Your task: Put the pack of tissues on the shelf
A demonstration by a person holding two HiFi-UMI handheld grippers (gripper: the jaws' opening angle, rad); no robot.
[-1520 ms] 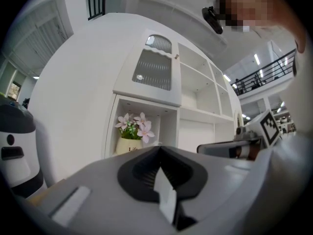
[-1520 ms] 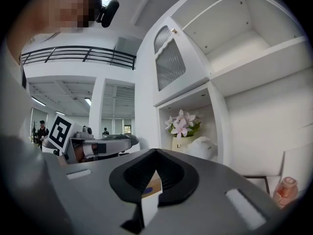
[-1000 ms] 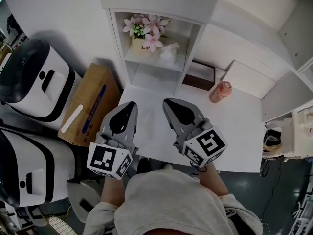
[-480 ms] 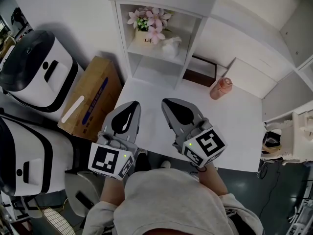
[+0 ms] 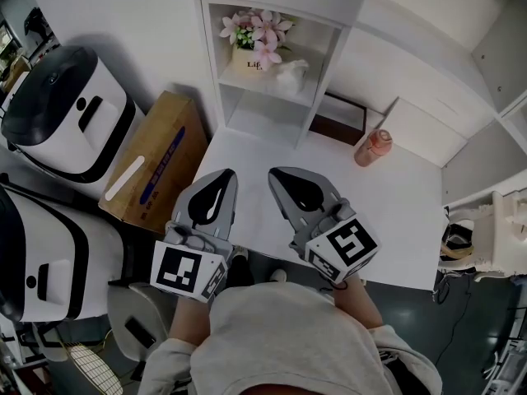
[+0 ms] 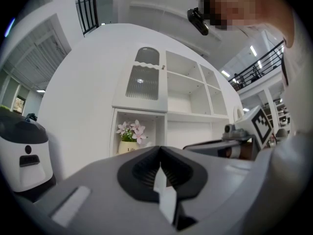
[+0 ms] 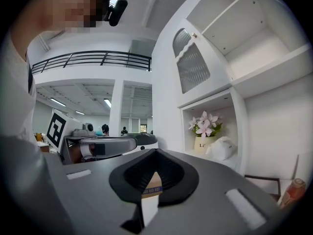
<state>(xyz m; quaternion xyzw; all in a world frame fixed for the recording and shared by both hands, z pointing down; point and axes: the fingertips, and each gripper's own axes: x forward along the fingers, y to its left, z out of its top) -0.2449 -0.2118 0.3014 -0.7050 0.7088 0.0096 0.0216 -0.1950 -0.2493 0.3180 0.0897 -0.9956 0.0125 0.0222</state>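
The white pack of tissues lies on the middle shelf of the white shelf unit, beside a pot of pink flowers. In the right gripper view the pack of tissues sits just right of the flower pot. My left gripper and right gripper hover side by side over the near part of the white table, well short of the shelf. Each points level at the shelf. Both the left gripper and the right gripper are shut with nothing held.
A pink bottle stands on the table at the right, near a dark-framed object against the wall. A cardboard box and two white appliances stand on the floor to the left. More open white shelves are at the far right.
Both grippers have drawn back a little from the shelf together, side by side. Their jaws have stayed shut and the tissues have not moved.
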